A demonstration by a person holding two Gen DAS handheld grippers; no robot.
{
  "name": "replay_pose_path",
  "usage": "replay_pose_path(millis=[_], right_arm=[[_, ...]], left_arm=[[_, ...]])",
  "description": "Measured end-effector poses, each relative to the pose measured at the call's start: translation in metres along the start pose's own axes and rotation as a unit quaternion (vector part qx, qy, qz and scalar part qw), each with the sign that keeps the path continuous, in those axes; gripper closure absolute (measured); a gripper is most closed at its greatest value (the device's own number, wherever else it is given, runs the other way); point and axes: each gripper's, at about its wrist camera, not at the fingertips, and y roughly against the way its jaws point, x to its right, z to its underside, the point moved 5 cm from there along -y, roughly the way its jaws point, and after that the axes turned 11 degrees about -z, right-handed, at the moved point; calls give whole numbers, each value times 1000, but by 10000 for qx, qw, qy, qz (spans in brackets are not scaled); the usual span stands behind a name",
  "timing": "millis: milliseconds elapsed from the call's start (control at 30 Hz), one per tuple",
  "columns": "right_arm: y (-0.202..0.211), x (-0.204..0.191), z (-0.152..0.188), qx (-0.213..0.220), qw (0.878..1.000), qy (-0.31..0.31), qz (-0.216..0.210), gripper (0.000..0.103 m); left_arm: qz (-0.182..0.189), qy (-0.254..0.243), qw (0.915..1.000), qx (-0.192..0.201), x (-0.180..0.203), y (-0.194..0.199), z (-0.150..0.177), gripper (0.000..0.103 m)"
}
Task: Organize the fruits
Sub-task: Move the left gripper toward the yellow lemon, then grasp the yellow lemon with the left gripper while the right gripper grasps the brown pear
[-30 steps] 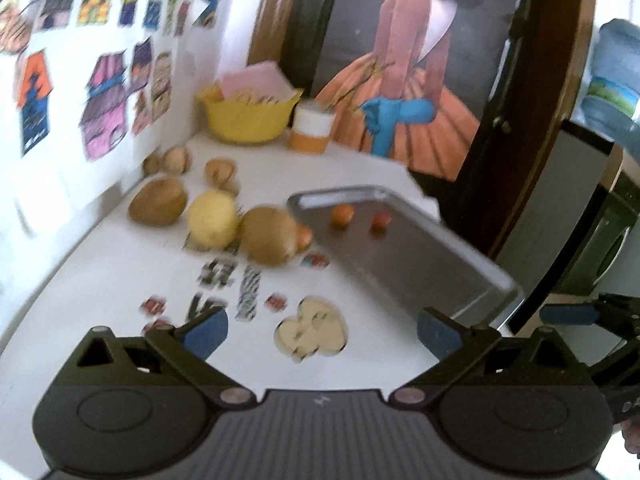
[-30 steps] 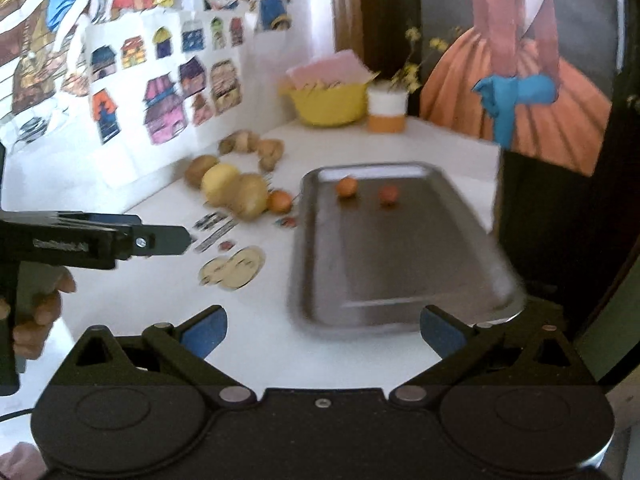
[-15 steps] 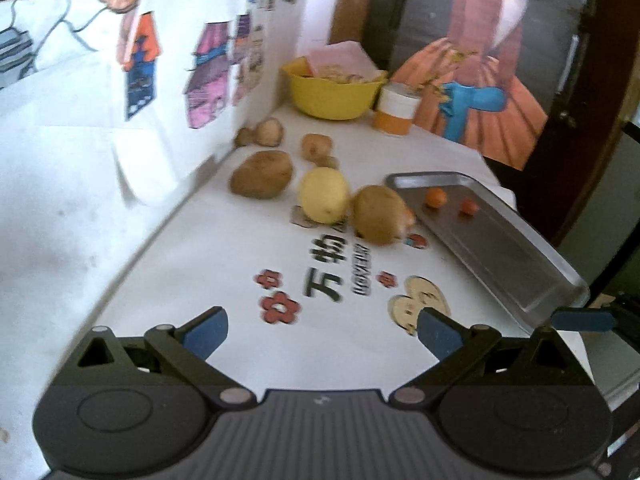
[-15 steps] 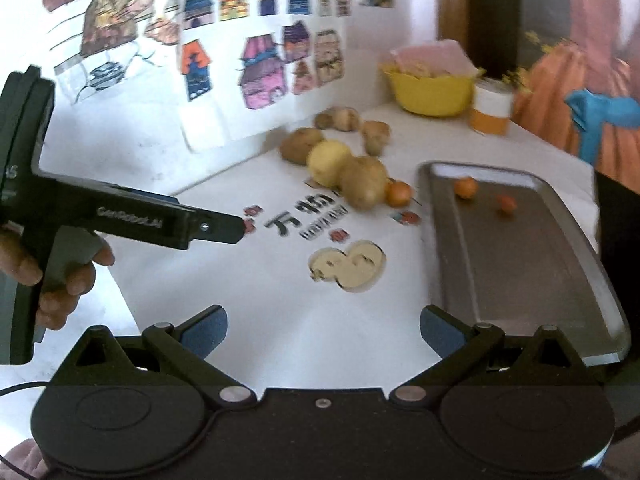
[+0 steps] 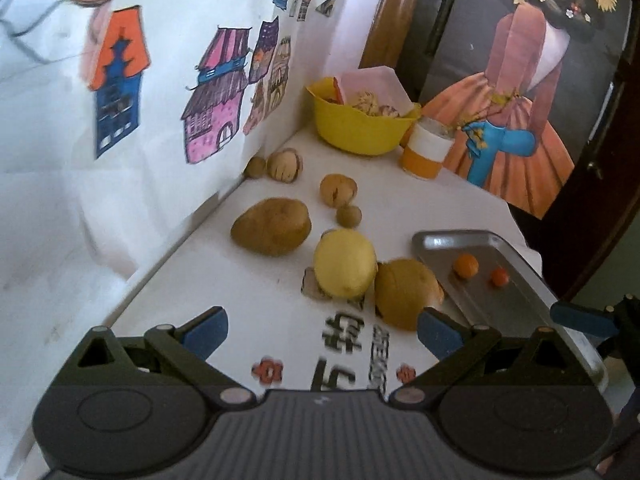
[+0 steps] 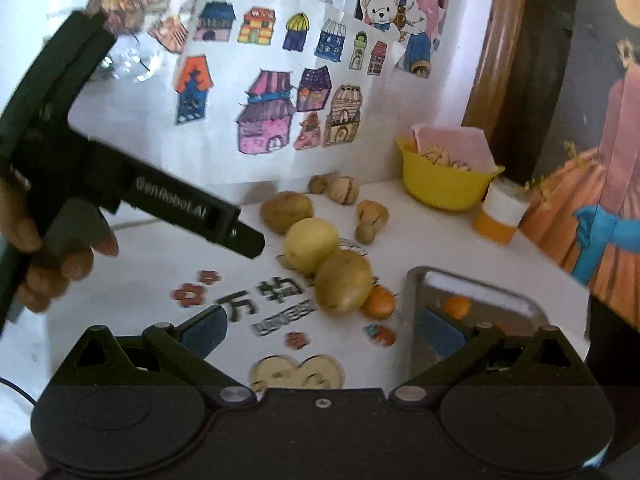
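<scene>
Fruits sit mid-tabletop, L wrist view: yellow lemon (image 5: 345, 263) touching a brown kiwi (image 5: 405, 293), w/ two small orange fruits (image 5: 465, 266) on the metal tray (image 5: 532, 280) by the right edge. Your left gripper (image 5: 322, 330) is wide open, empty. R wrist view: your right gripper (image 6: 322, 330) gapes too, holding nothing; a tangerine (image 6: 379, 301) touches the kiwi beside the tray.
</scene>
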Motion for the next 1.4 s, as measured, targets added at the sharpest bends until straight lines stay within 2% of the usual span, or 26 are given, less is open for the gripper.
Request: replay_pose_path(millis=[233,367,433,600,667,900,1067,1267,1400], right_arm=[[-45,18,-14,-111,9998,80,-142,3],[-72,19,-15,-219,9992,335,-84,11],[-82,19,-14,-285,9984,488,-16,14],[-102,23,-11,-394,9975,582,-24,25],[-107,26,-9,-455,9976,514,-52,29],[-118,31,-8,-489,9978,439,-36,39],[-121,32,-11,-476,9981,392,-94,42],[-121,32,-9,-430,9982,407,-6,44],[-118,29,-8,-415,9981,451,48,44]], left_arm=[[-124,143,9998,-26,5,-36,-17,1],[-34,253,9996,-96,8,-57,-21,2],[39,300,9994,-151,9,-65,-22,8],[252,361,9986,-303,16,-82,-22,13],[276,412,9984,-283,17,-85,-23,14],[366,627,9967,-365,13,-95,-24,29],[522,785,9944,-485,10,-99,-19,30],[530,783,9945,-449,12,-102,-20,35],[570,678,9950,-468,20,-103,-19,47]])
